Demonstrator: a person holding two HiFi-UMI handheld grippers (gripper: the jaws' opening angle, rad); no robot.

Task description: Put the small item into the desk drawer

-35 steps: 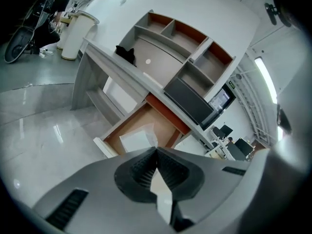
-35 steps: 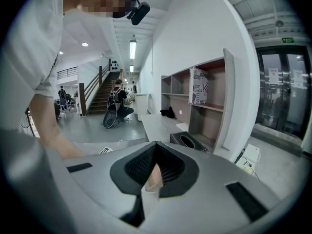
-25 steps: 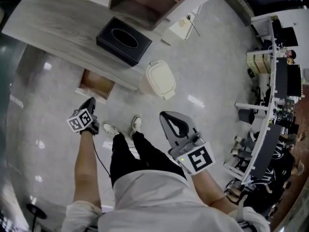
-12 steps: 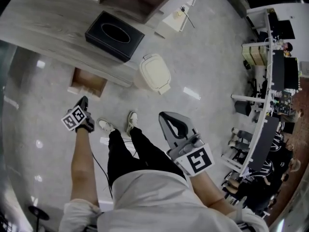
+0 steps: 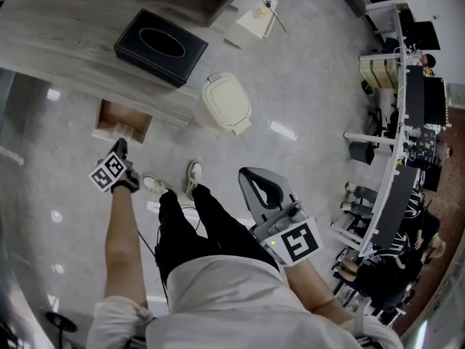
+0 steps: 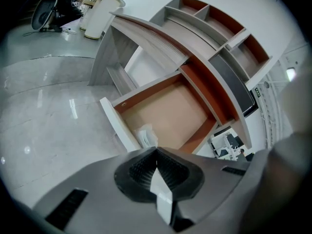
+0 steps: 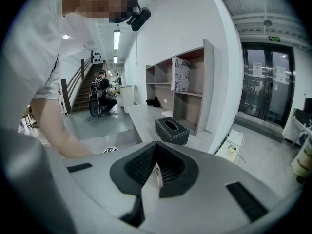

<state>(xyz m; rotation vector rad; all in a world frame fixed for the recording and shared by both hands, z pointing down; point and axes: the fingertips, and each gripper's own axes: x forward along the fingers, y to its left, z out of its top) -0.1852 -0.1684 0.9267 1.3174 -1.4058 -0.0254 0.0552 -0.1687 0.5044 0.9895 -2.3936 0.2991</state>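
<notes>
With left claw [image 6: 157, 155] and right claw [image 7: 155, 167] closed empty, a careless shove on the open drawer [image 6: 171, 112], centre frame, could jolt its small item [image 6: 147, 135].

No text, brand or number is legible in any view. Left marker cube [image 5: 109, 173] on the left gripper [image 5: 120, 146] and right marker cube [image 5: 296, 242] on the right gripper [image 5: 248, 174]: black-and-white square patterns only, no characters. Printed box [image 7: 181, 74] on the shelf unit [image 7: 208, 87] and green sign [image 7: 275, 39] above the glass doors [image 7: 265, 84]: lettering too small to read.
</notes>
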